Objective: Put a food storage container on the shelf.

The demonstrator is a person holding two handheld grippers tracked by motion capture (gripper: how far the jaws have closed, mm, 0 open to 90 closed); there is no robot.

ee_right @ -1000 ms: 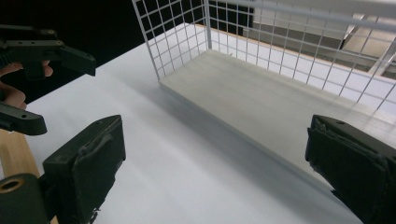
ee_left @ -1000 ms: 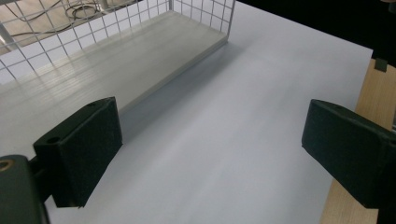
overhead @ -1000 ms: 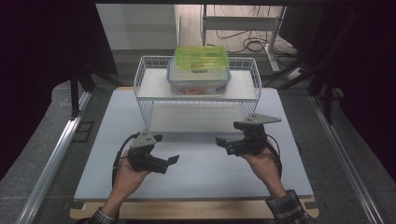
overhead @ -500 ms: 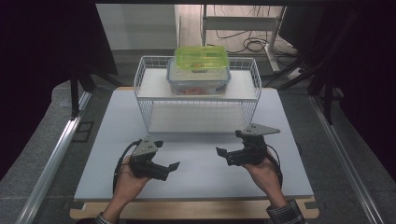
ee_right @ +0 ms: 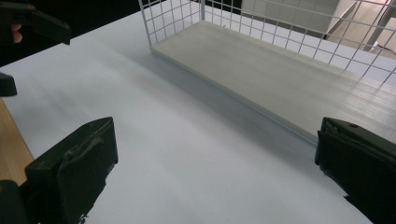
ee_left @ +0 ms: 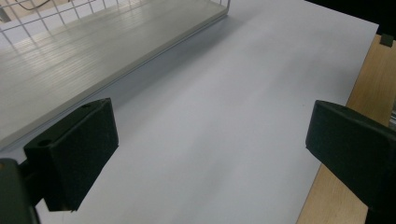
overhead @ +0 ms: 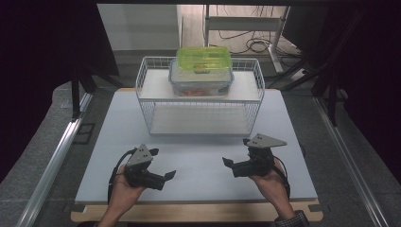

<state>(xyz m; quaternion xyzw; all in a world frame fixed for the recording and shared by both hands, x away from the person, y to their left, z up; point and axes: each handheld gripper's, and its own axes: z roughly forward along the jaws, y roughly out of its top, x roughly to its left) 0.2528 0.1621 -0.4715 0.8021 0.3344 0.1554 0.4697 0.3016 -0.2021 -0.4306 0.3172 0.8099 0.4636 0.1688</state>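
Box: green-lidded box [overhead: 202,71] sits on the top shelf of the wire rack [overhead: 146,101], near the mat's far edge, toward the rack's middle; something orange shows through its clear wall, but what it is I cannot tell.
Rack: stands on the white mat [overhead: 198,156]; its lower shelf [ee_left: 70,60] is bare, likely the spot kept free for the box.
Left gripper: left gripper [overhead: 163,178] is near the mat's front edge, left of centre, jaws spread wide with nothing between them, pointing inward over bare mat.
Right gripper: right gripper [overhead: 231,166] is near the front edge, right of centre, jaws spread too, holding nothing.
Why so: both hang low, well apart from the rack; my guess is a rest pose, not a reach.
Change: both grippers have drawn back from the rack's front toward the person over the last second; box and rack lie as before.
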